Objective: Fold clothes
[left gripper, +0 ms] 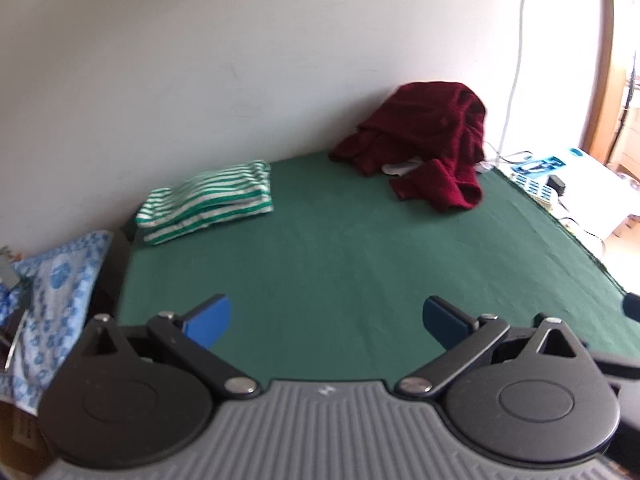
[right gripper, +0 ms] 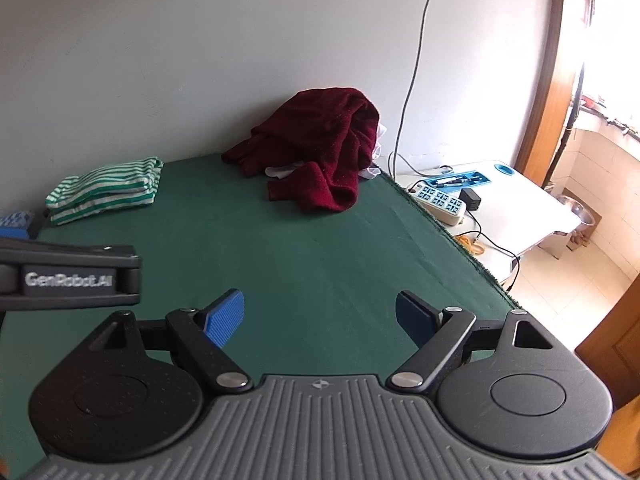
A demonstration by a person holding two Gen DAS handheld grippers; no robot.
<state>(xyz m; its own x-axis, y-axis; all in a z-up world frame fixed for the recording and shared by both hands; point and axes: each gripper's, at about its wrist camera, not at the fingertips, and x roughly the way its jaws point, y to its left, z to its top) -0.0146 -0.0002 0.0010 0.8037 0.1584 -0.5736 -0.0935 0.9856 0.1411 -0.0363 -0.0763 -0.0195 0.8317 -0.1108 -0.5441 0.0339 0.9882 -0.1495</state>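
Green tablecloth [left gripper: 340,264]: striped garment [left gripper: 208,200] folded, maroon sweater [left gripper: 424,140] heaped beyond. Left gripper [left gripper: 326,318], right gripper [right gripper: 320,312] spread wide, empty. Best grasped by sweater's hem.

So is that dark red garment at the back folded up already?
No, the dark red garment lies in a crumpled heap against the wall, unlike the striped garment, which sits neatly folded.

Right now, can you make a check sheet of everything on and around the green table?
Surface: green cloth table, middle bare.
Job's things: striped clothes folded at the back left; red garment heaped unfolded at the back, white cloth beneath.
Clutter: nothing seen on the cloth.
Grippers: left hand-held gripper open, empty; right hand-held gripper open, empty.
Cables: white cable down the wall; power strip.
Surroundings: white side table, blue patterned fabric.
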